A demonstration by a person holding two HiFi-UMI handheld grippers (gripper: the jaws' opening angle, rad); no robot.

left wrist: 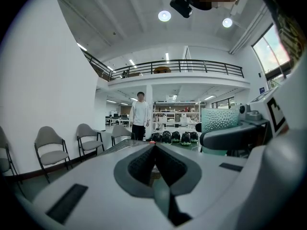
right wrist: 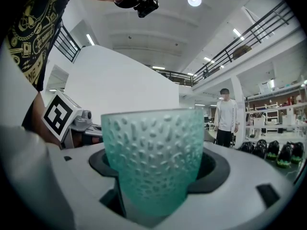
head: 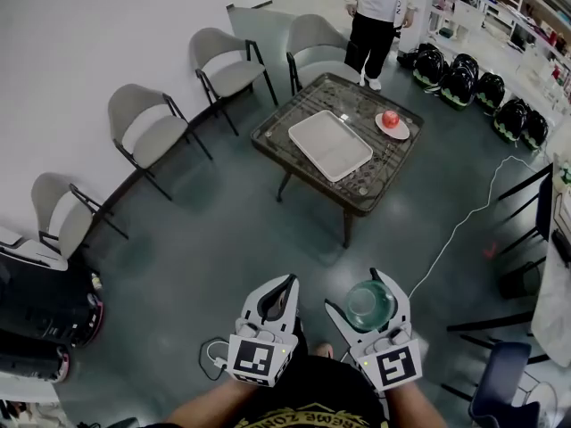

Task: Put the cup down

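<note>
A green dimpled cup (head: 368,304) is held upright in my right gripper (head: 352,289), low in the head view and above the floor. In the right gripper view the cup (right wrist: 153,162) fills the middle, with both jaws pressed on its sides. My left gripper (head: 291,281) hangs just left of it, shut and empty, its fingertips meeting (left wrist: 154,145). The left gripper view shows the cup (left wrist: 219,120) off to the right. A glass-topped table (head: 268,132) stands well ahead, carrying a white tray (head: 330,144) and a plate (head: 403,133) with a red apple (head: 390,119).
Grey chairs (head: 147,127) line the white wall on the left and stand behind the table. A person (head: 379,7) stands beyond the table. Black helmets (head: 459,78) lie on the floor at far right. A white cable (head: 455,230) crosses the floor; dark chairs (head: 526,230) stand at right.
</note>
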